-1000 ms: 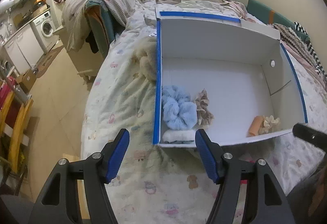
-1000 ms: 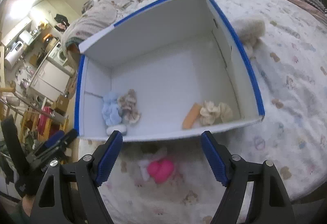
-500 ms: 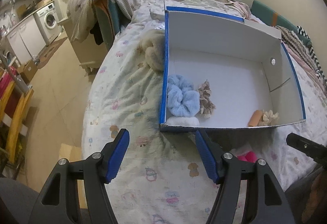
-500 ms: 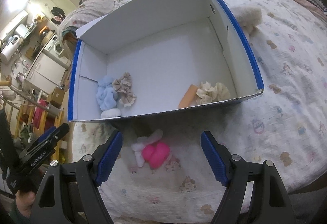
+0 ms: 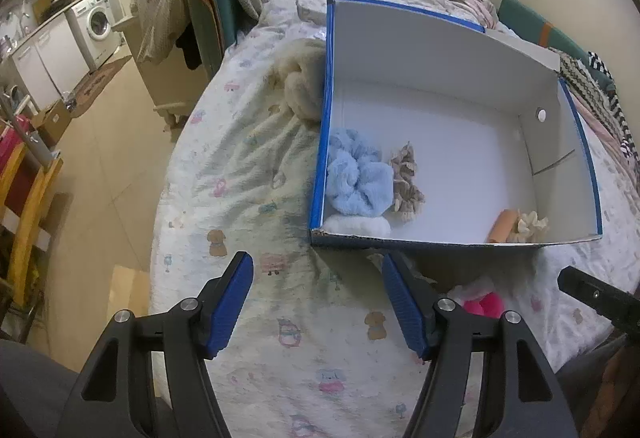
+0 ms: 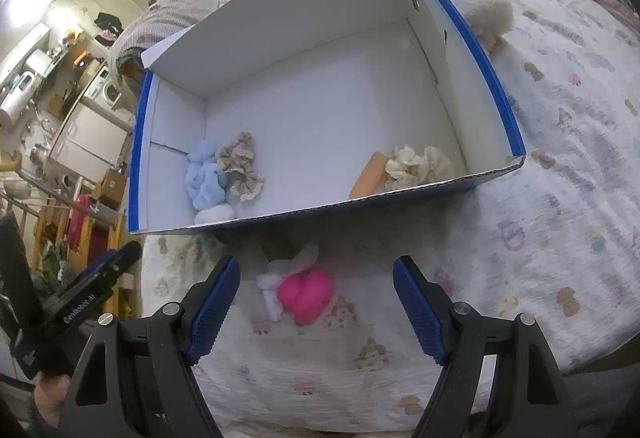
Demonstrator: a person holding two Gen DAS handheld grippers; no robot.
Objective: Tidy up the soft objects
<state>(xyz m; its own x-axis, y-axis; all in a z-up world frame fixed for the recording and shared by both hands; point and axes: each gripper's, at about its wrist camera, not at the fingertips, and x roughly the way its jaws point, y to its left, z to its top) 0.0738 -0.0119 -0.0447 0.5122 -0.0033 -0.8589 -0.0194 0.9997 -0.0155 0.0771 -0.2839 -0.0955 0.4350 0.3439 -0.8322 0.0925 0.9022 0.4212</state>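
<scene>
**Both tongs spread above the bed, pink toy lying short of the box**

Tongs first: the right gripper (image 6: pixel 316 306) hangs with its jaws spread wide and nothing between the pads, and the left gripper (image 5: pixel 316 302) is likewise spread and empty, over bare bedsheet (image 5: pixel 248 174).

Nearest in the right view, at 12 o'clock from the jaws and just beyond them, lies the pink toy (image 6: pixel 306 292) with a white fuzzy piece (image 6: pixel 276 278) touching its 9 o'clock side. Both sit on the sheet just outside the box's near wall.

The likely risk is a pinch that catches only the pink toy, or bunches the loose sheet with it, since the pair lie together on soft, wrinkled cloth. A low lift could also snag the near wall and shove the light cardboard box (image 6: pixel 496 94).

Inside the box, at 9 o'clock, a blue scrunchie (image 6: pixel 206 180), a tan scrunchie (image 6: pixel 242 166) and a white puff (image 6: pixel 214 215) cluster in the near corner. At 3 o'clock an orange roll (image 6: pixel 368 176) touches a cream scrunchie (image 6: pixel 418 164). A beige plush (image 6: pixel 490 18) rests outside the far right wall.
</scene>
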